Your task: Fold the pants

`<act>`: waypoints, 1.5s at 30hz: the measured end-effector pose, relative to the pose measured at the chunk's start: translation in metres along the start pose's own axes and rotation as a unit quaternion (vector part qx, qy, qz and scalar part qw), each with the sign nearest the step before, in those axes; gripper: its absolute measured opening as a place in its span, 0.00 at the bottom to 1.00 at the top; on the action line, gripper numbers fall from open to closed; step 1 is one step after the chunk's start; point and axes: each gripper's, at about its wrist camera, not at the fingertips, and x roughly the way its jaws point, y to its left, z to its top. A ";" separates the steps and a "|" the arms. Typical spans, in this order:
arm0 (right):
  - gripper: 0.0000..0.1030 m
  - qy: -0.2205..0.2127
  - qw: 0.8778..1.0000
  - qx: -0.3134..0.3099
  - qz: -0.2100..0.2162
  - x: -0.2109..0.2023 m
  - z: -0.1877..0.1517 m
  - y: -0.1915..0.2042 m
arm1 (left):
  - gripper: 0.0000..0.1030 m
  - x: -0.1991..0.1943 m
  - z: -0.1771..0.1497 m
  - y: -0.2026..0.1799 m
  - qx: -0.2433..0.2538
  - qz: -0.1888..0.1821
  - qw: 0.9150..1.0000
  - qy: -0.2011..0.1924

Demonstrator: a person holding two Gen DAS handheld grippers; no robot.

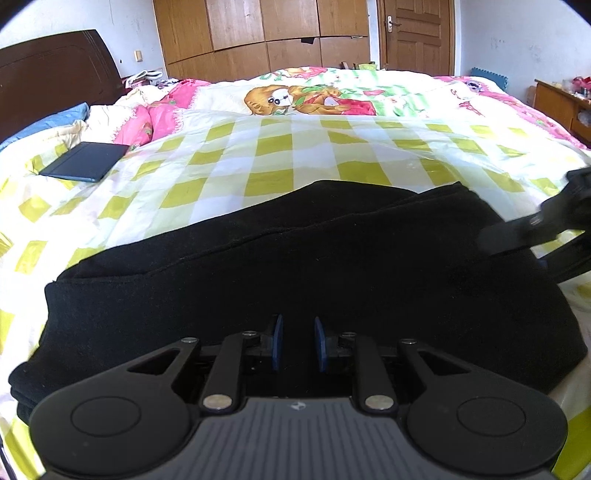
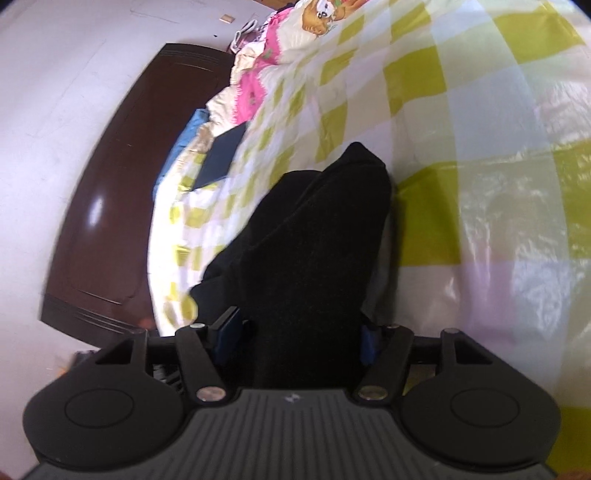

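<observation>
Black pants (image 1: 295, 258) lie folded in a long flat band across the near side of the checked bedspread (image 1: 258, 155). My left gripper (image 1: 298, 343) hovers over their near edge. Its blue pads (image 1: 277, 341) stand a narrow gap apart and pinch no fabric that I can see. My right gripper (image 1: 517, 251) comes in from the right and straddles the pants' right end. In the right wrist view the pants (image 2: 314, 240) run away from the right gripper (image 2: 299, 338). Its jaws stand wide with the fabric between them and look loose on it.
A dark flat case (image 1: 86, 160) lies on the bed to the far left, near a blue pillow (image 1: 55, 118) and the dark headboard (image 1: 48, 70). A wooden cabinet (image 1: 561, 103) stands past the bed's right side. Wardrobes (image 1: 258, 33) line the far wall.
</observation>
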 end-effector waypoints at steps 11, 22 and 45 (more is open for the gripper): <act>0.53 0.022 0.999 0.028 0.030 0.012 0.002 -0.014 | 0.34 0.001 -0.006 0.002 0.003 -0.013 1.000 -0.009; 0.39 0.012 0.998 0.036 0.051 0.030 0.010 -0.011 | 0.34 0.002 -0.008 -0.002 0.027 -0.017 0.999 -0.011; 0.22 -0.106 0.984 0.031 -0.137 -0.188 0.009 -0.033 | 0.35 -0.005 0.029 -0.183 0.176 -0.175 0.967 -0.056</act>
